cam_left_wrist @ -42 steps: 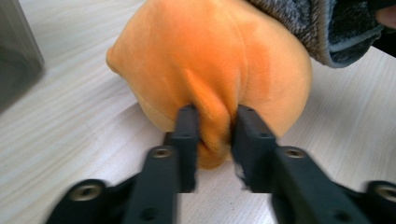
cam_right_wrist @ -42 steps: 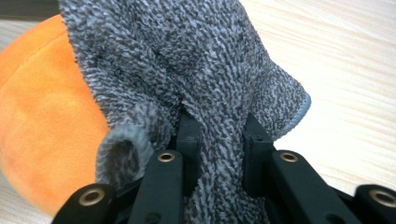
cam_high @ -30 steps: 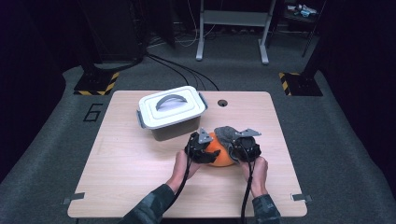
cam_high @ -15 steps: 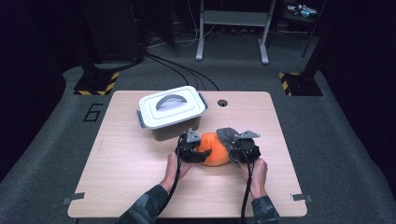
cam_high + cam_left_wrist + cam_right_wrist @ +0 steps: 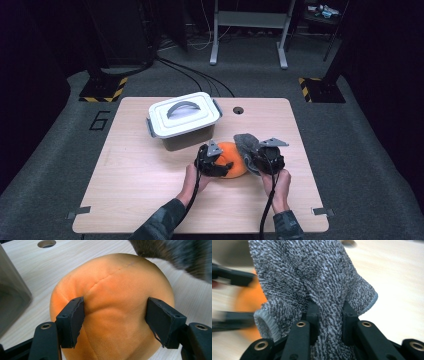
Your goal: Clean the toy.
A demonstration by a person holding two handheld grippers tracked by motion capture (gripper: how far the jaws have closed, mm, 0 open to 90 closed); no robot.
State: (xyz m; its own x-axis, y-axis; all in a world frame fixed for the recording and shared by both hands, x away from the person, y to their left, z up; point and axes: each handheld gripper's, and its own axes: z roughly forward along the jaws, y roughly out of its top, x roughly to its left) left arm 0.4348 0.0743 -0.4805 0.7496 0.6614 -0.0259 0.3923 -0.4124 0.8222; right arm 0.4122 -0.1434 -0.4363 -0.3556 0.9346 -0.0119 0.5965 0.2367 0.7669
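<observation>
An orange plush cushion [image 5: 232, 159] lies on the wooden table [image 5: 145, 185]. My left gripper [image 5: 115, 320] straddles its near side. Its jaws have just been opening, but the pads [image 5: 72, 320] still dent the plush. In the high view the left gripper [image 5: 216, 162] sits at the cushion's left. My right gripper [image 5: 329, 320] is shut on a fold of a grey knitted cloth [image 5: 317, 272]. The cloth stands up just right of the cushion [image 5: 247, 300]. From above, the right gripper [image 5: 262, 156] holds the cloth [image 5: 245, 142] against the cushion's right side.
A white lidded box [image 5: 182, 120] with a grey handle stands behind and left of the cushion, close to the left gripper; its wall [image 5: 10, 297] shows beside the jaws. A round cable hole [image 5: 238, 110] is near the table's far edge.
The left gripper has shifted slightly at the cushion's left side and its jaws stand wider. The right gripper and the grey cloth have stayed in place.
</observation>
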